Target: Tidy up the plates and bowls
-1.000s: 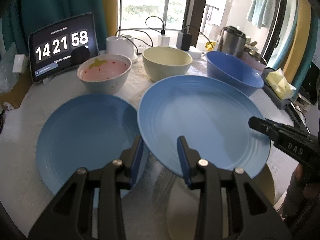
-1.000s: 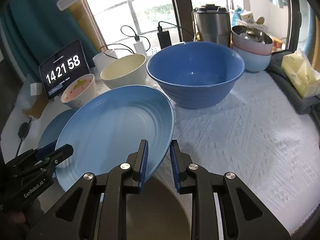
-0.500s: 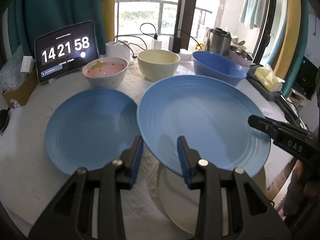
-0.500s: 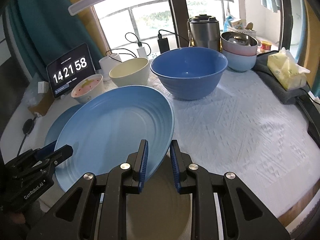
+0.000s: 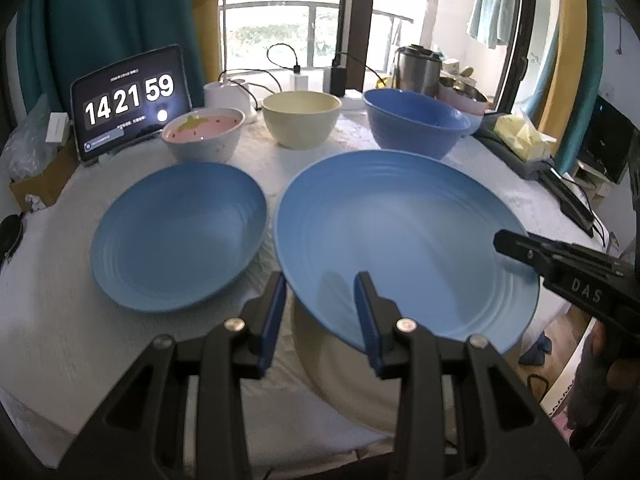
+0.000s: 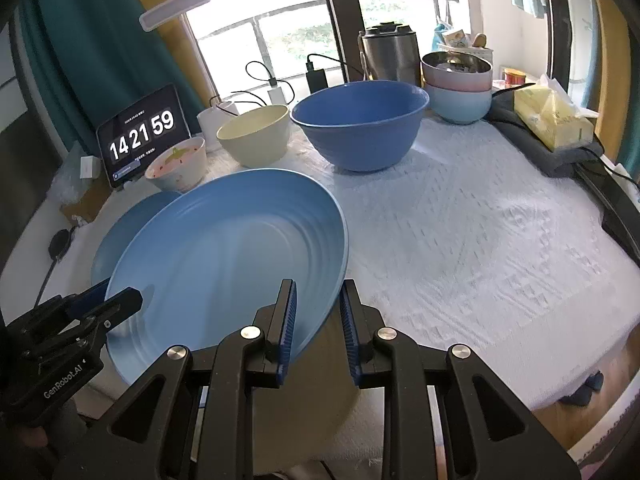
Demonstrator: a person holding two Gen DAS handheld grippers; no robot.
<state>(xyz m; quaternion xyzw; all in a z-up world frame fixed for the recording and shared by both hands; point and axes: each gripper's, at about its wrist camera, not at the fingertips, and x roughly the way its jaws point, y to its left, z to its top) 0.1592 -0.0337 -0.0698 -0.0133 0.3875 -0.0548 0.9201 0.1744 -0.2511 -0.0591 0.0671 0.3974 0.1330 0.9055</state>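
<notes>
A large light-blue plate (image 5: 400,232) (image 6: 228,256) hangs tilted above the table, held from both sides. My left gripper (image 5: 320,280) is shut on its near rim, one finger over the top face and one under the edge. My right gripper (image 6: 318,286) is shut on the plate's right rim and shows in the left wrist view as a black jaw (image 5: 560,268). Under the held plate lies a cream plate (image 5: 332,364) (image 6: 320,384), mostly hidden. A smaller blue plate (image 5: 176,232) (image 6: 132,216) lies flat to the left, apart from the held one.
At the back stand a pink strawberry bowl (image 5: 204,136), a cream bowl (image 5: 302,124) and a big blue bowl (image 5: 416,124) (image 6: 360,128). Stacked bowls (image 6: 458,88), a steel kettle (image 6: 390,56), a tablet clock (image 5: 128,100) and a tissue pack (image 6: 552,120) line the edges. White cloth (image 6: 480,232) stretches right.
Both grippers have drawn back toward the table's near edge with the large plate. It no longer overlaps the smaller blue plate. More of the cream plate shows beneath.
</notes>
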